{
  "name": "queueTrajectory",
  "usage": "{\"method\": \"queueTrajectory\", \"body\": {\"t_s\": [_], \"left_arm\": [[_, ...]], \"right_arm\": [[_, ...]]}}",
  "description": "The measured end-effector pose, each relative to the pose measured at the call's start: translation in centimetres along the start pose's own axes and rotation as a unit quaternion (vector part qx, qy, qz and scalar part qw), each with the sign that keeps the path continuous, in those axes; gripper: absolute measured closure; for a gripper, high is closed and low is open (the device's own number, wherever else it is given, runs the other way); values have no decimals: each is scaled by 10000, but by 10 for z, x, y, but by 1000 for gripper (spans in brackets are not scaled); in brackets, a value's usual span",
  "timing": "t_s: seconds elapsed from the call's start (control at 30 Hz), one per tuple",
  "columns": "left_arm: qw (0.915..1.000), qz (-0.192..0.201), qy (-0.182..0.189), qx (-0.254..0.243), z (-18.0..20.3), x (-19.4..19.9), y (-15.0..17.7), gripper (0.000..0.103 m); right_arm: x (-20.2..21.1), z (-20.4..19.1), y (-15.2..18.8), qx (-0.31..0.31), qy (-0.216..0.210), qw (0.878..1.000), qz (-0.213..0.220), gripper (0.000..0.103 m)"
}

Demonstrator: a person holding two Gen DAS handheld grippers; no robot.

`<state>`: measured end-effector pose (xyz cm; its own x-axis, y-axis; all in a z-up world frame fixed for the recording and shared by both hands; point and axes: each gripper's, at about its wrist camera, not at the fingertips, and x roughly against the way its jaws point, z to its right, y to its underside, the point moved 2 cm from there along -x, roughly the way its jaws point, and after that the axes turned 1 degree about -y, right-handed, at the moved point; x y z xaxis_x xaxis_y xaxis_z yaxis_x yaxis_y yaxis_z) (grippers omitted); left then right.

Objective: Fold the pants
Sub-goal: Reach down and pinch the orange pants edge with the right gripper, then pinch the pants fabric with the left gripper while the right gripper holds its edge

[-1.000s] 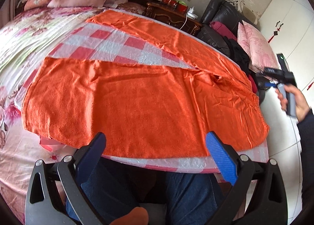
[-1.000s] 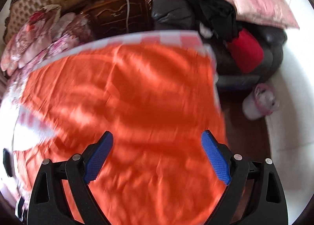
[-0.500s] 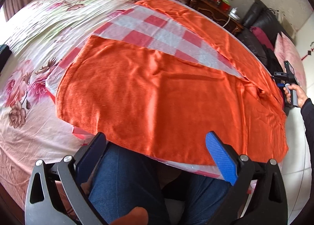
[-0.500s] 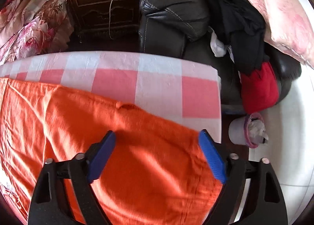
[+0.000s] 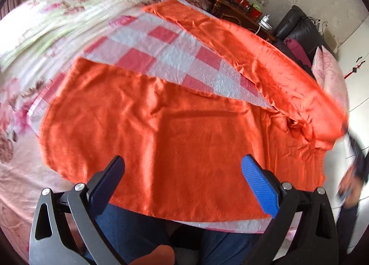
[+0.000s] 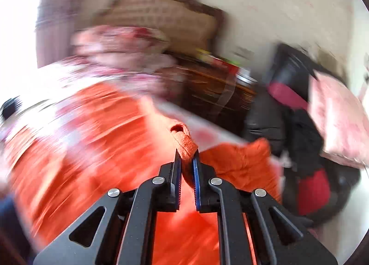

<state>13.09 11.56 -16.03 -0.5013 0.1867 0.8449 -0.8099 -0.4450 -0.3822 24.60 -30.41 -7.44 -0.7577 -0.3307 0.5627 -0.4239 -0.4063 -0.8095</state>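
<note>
Orange pants (image 5: 184, 149): spread flat on the checked cloth (image 5: 175, 57) over the bed, legs splayed in a V.
Left gripper (image 5: 183, 173): fingers wide apart, empty, hovering above the pants' near leg.
Right gripper (image 6: 186, 158): clamped on a bunched fold at the pants' waist end, which looks raised off the cloth; the view is blurred.

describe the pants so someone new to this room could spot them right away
Look at the bed with the pink floral cover, then the pink and white checked sheet on top. The pants lie across that sheet, legs spread in a V. They are the only bright orange thing there, and the right gripper is pinching a bunched edge of them.
</note>
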Motion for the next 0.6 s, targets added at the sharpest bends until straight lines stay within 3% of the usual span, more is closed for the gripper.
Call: {"method": "queueTrajectory", "body": {"t_s": [0.1,0.13,0.2,0.27,0.33,0.43,0.5,0.6], "left_arm": [[9983,-64,521,261,-9,-19,-12,2],[9958,-35,816,412,-14,-27,-23,2],[9929,44,1029,601,-21,-37,-38,2],[9898,277,1186,741,-30,-42,-58,3],[9888,432,1202,778,-39,-45,-75,12],[9864,626,941,1193,-72,-48,-106,27],[9783,792,933,1674,-102,-40,-120,28],[9732,836,772,1997,-133,-34,-132,30]], "right_arm": [[30,-35,86,-172,-174,9971,-724,93],[31,-34,105,-410,-153,9948,-914,93],[38,-22,135,-1019,-66,9890,-1072,93],[50,-14,145,-1514,-21,9839,-950,93],[57,-5,148,-1950,-69,9774,-814,93],[56,4,149,-2472,-189,9663,-691,92],[54,4,145,-2619,-238,9624,-676,92],[55,-4,142,-2596,-193,9628,-720,92]]}}
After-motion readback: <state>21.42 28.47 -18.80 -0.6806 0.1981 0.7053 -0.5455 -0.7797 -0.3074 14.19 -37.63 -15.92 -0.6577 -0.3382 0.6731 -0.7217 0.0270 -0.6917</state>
